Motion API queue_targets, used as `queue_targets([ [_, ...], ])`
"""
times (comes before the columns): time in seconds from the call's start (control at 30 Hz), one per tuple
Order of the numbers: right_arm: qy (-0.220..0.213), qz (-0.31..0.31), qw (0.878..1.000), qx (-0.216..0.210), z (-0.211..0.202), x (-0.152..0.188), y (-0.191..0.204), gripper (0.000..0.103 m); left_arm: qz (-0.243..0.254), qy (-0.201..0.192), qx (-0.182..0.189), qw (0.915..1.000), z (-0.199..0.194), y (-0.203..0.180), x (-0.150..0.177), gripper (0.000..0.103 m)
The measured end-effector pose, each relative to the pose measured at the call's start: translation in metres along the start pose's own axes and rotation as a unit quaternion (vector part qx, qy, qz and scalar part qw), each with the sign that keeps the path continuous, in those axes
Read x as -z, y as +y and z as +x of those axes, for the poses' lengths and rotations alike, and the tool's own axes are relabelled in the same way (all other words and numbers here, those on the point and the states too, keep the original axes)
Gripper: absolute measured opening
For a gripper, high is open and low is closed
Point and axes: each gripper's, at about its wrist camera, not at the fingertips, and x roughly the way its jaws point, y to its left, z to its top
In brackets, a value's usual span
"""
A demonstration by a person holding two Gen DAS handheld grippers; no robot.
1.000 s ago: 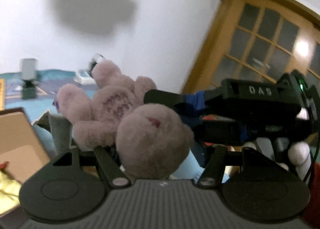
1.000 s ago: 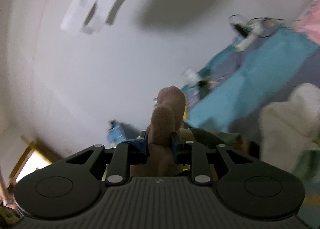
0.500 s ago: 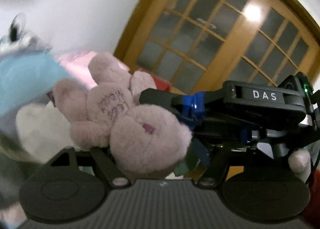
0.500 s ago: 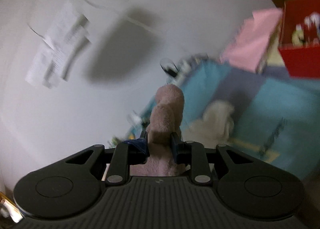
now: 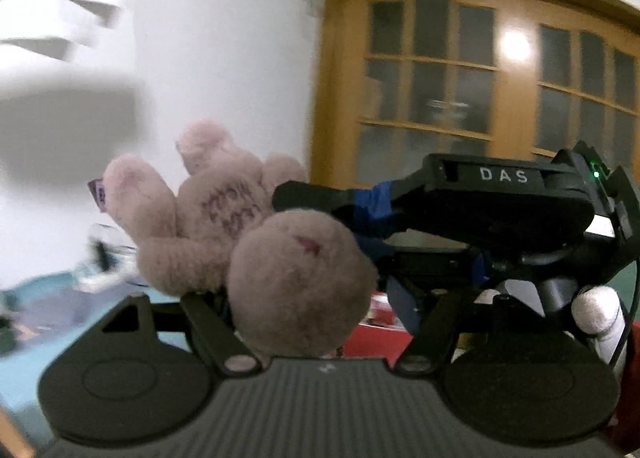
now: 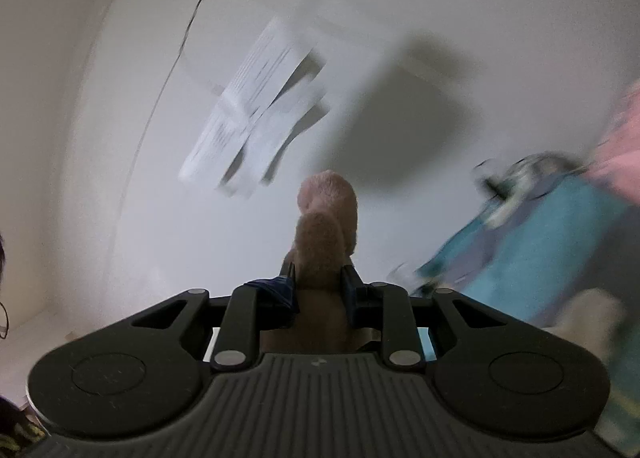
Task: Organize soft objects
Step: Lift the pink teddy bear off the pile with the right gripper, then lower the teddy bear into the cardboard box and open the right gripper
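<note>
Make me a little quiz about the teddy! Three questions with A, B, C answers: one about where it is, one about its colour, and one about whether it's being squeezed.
1. Where is the teddy bear?
A. Up in the air, held
B. Lying on the floor
C. Inside a box

2. What colour is it?
A. Green
B. Dusty pink
C. Black

3. What is the right gripper doing?
A. Wide open
B. Missing
C. Shut on the teddy

Answers:
1 A, only wall and the wooden door lie behind it.
2 B, its fur is pale pink in both views.
3 C, both fingers press into the plush.
</note>
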Motion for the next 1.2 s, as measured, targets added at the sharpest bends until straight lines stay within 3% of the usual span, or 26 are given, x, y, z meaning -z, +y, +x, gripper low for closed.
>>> queue_targets([
  [0.17,0.091,0.004,0.993,-0.069,0.09,0.013,0.008,0.007,-0.026,0.011,-0.12,0.9924,-0.035,0.052,0.006,0.07],
  [0.27,0.153,-0.004,0.985,-0.086,0.145,0.032,0.017,0.006,-0.056,0.037,-0.182,0.9811,-0.049,0.083,0.011,0.07],
  [0.37,0.211,-0.011,0.974,-0.082,0.193,0.061,0.025,0.006,-0.108,0.06,-0.215,0.9688,-0.068,0.122,0.03,0.07],
  [0.5,0.265,-0.03,0.962,-0.059,0.234,0.1,0.03,0.006,-0.175,0.091,-0.233,0.9524,-0.081,0.166,0.062,0.07],
  [0.63,0.294,-0.048,0.954,-0.025,0.253,0.129,0.024,0.006,-0.208,0.127,-0.233,0.9413,-0.074,0.196,0.092,0.07],
  [0.87,0.307,-0.07,0.948,0.046,0.263,0.158,0.009,0.006,-0.246,0.192,-0.214,0.9256,-0.05,0.236,0.132,0.069],
  [1.03,0.305,-0.108,0.94,0.106,0.267,0.174,0.003,0.003,-0.254,0.248,-0.217,0.9095,-0.038,0.25,0.149,0.066],
  [1.2,0.284,-0.121,0.941,0.137,0.263,0.175,0.004,0.007,-0.252,0.252,-0.2,0.9124,-0.038,0.25,0.151,0.069],
])
